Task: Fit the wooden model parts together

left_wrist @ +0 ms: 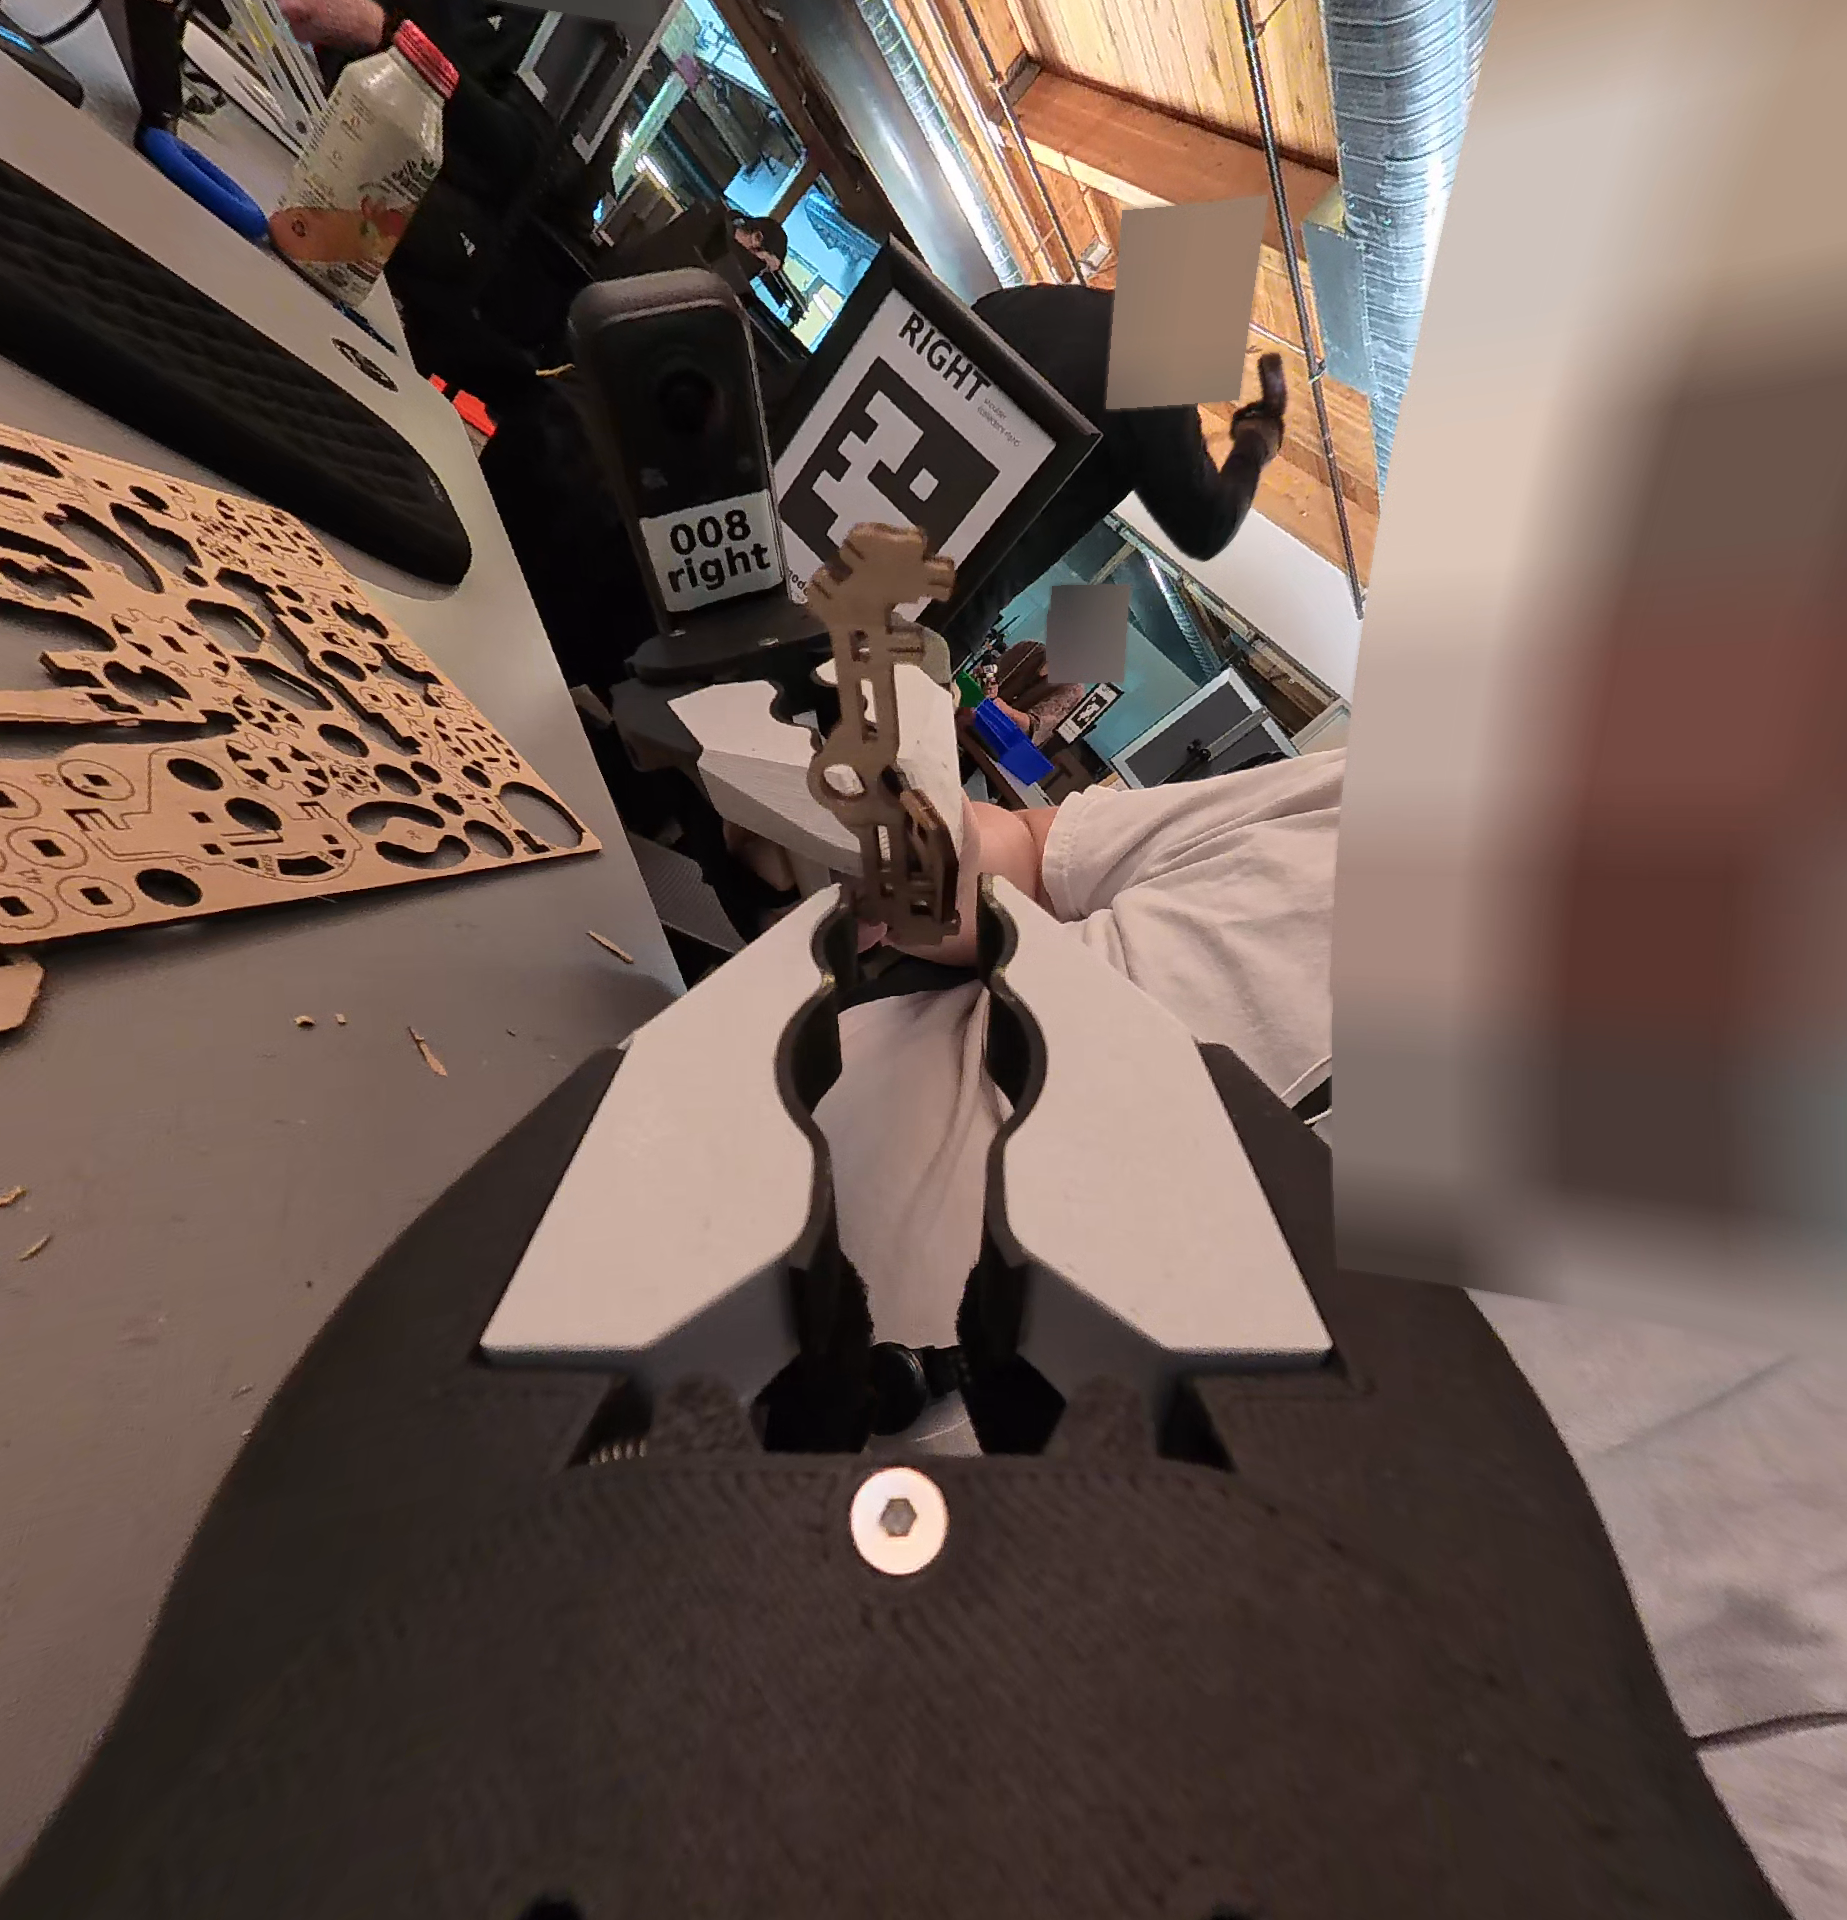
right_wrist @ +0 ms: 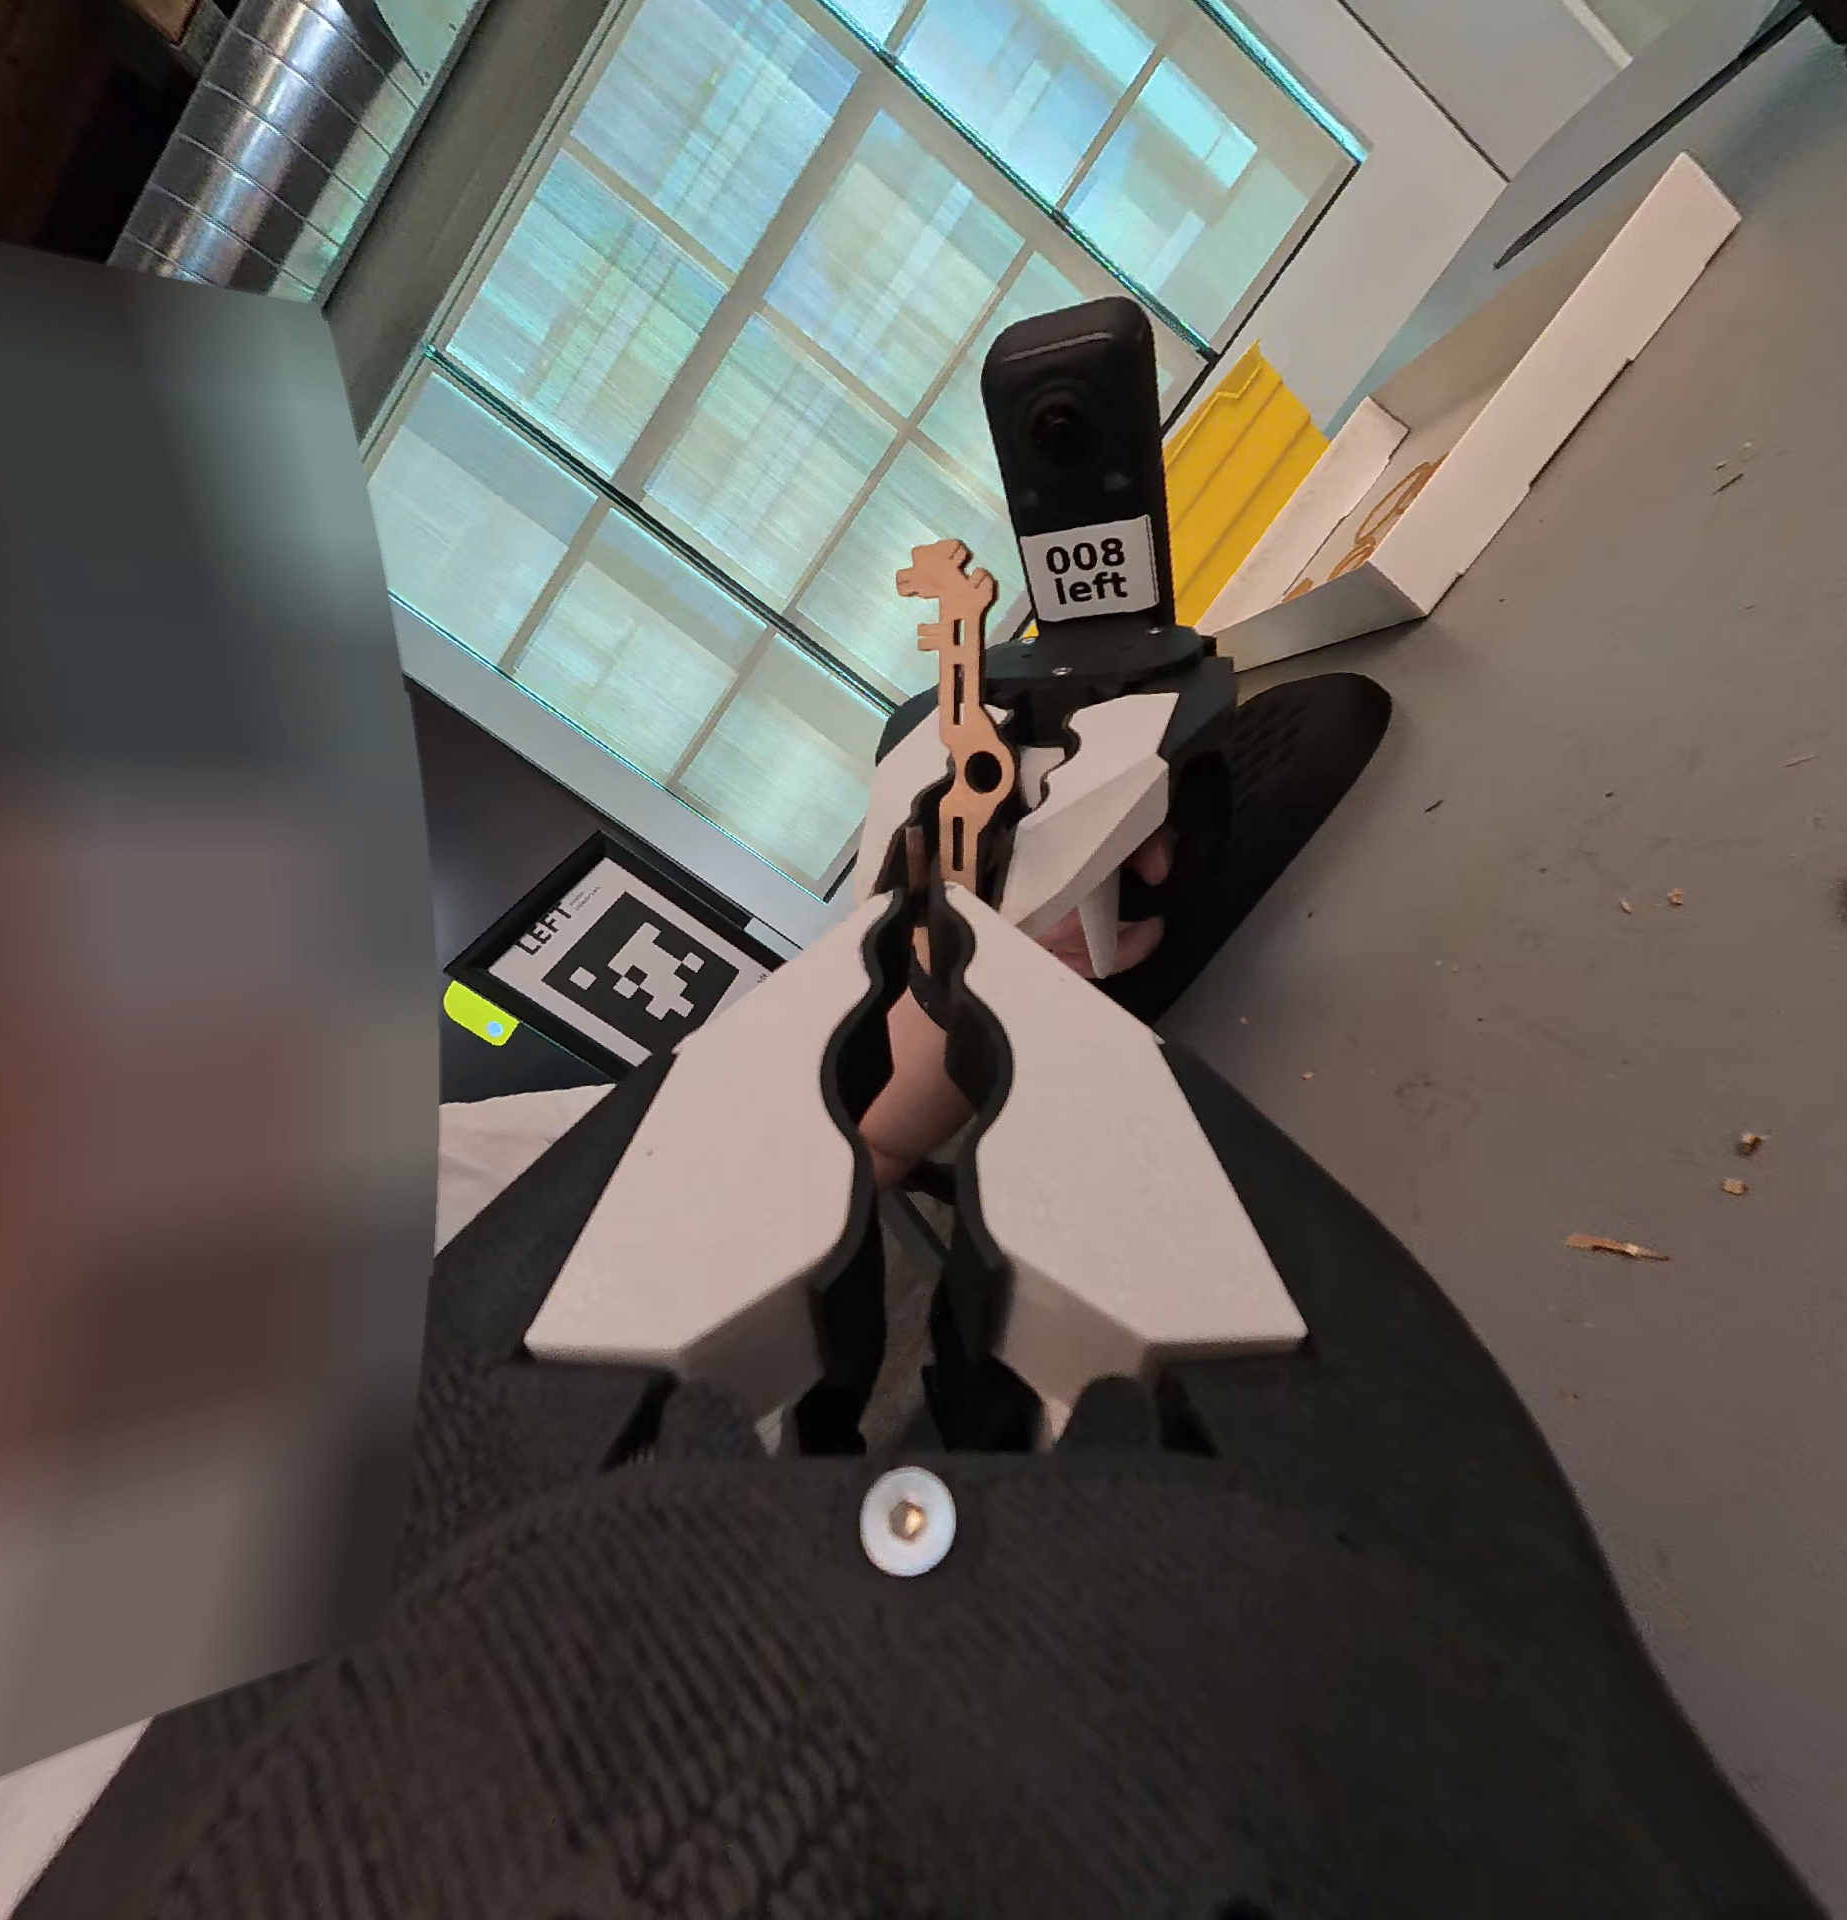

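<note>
A long slotted wooden strip stands upright in the air between my two grippers, which face each other tip to tip. A small slotted wooden piece sits against the strip's lower end. My left gripper is shut on this small piece. The right gripper shows just behind the strip. In the right wrist view the strip rises from my right gripper, which is shut on its lower end. The small piece shows edge-on beside it, with the left gripper behind.
A punched-out wooden sheet lies on the grey table at left, with a black padded mat and a bottle beyond. A white box, a yellow bin and wood chips lie to the right. My two grippers' fingertips are within a few centimetres of each other.
</note>
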A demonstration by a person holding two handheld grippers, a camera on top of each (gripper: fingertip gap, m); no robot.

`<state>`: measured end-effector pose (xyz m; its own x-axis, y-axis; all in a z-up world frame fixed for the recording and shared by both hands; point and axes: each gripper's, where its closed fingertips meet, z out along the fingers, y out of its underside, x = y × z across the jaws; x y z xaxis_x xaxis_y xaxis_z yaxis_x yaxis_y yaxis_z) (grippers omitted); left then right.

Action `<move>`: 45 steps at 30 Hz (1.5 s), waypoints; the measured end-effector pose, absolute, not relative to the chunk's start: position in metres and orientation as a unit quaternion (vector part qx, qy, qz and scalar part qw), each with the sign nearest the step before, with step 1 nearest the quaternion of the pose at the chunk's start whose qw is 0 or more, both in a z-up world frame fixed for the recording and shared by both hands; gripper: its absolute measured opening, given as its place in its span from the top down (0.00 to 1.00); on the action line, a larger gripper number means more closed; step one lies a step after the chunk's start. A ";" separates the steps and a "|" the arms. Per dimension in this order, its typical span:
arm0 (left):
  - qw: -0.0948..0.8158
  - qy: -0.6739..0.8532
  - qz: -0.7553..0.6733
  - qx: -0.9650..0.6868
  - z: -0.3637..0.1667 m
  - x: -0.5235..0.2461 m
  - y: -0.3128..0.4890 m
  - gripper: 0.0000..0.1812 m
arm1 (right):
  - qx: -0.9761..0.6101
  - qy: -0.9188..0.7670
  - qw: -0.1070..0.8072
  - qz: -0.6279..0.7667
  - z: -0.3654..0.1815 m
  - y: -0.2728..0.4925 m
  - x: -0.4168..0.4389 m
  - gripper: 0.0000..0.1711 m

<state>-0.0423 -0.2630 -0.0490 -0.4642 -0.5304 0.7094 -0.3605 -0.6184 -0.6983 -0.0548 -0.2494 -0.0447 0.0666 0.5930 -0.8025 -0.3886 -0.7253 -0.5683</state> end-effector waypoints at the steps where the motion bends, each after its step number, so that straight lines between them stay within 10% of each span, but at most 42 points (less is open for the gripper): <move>1: 0.057 0.433 -0.738 -0.515 -0.049 -0.042 -0.263 0.89 | -0.634 -0.080 0.362 0.679 -0.045 -0.249 -0.055 0.99; 45: 0.135 0.418 -0.696 -0.568 -0.061 -0.037 -0.249 0.90 | -0.635 -0.067 0.400 0.657 -0.054 -0.237 -0.049 0.99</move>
<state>-0.0370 -0.2489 -0.0606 -0.3188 -0.6622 0.6781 -0.2869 -0.6144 -0.7349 -0.0487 -0.2372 -0.0540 0.1274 0.6106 -0.7816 -0.4410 -0.6710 -0.5961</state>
